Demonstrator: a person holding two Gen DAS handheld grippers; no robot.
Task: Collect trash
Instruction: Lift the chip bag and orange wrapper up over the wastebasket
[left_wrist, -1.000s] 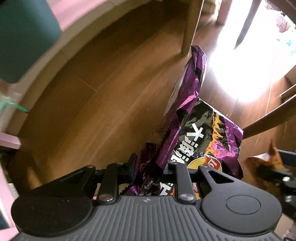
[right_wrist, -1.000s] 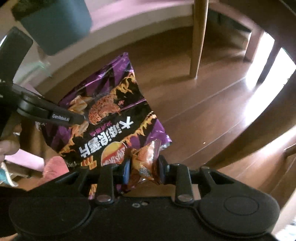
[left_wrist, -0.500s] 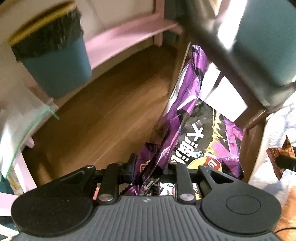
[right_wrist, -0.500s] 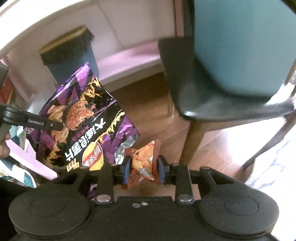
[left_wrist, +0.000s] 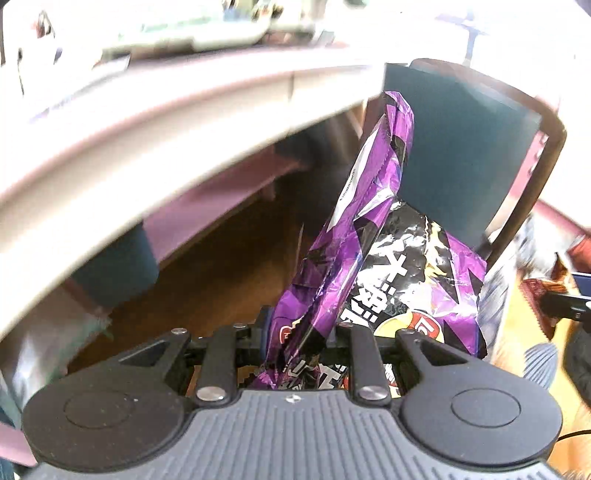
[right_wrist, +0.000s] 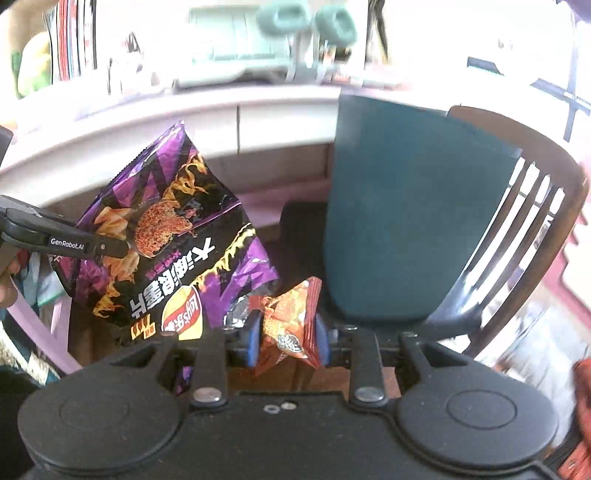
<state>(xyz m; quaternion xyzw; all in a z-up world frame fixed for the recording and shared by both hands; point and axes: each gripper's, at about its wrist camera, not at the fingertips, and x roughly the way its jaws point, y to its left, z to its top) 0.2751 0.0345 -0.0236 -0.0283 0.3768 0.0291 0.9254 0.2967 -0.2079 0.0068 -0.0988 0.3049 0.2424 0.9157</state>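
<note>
Two wrappers: both were held in the air, one in each claw, neither resting on any surface.
Left claw (left_wrist: 297, 338): clamped on the lower part of a crumpled purple-and-black foil chip bag (left_wrist: 373, 236), which stood up from the jaws and leaned toward the chair.
Chip bag from the right wrist view: the same bag (right_wrist: 173, 236) hung upside down at the left, printed with flames, chips and white characters, with the left claw's black finger (right_wrist: 66, 240) lying across its face.
Right claw (right_wrist: 288, 338): closed on a small orange-red foil snack packet (right_wrist: 290, 325), pinched between blue pads (right_wrist: 255, 339) and just beside the chip bag's lower corner.
Chair: a dark wooden slat-backed chair (right_wrist: 532, 206) stood ahead, with a flat teal cushion (right_wrist: 406, 221) propped upright against its back and a dark seat below.
Desk: a pale, pink-edged desk (right_wrist: 221, 122) curved across the upper part of both views, its top crowded with blurred items, including upright books at the left.
Floor: brown wooden boards (left_wrist: 221, 280) showed under the desk.
Bin: a teal container (left_wrist: 118, 273) sat on the floor below the desk's edge, largely hidden.
Room: bright light washed out the right side.
</note>
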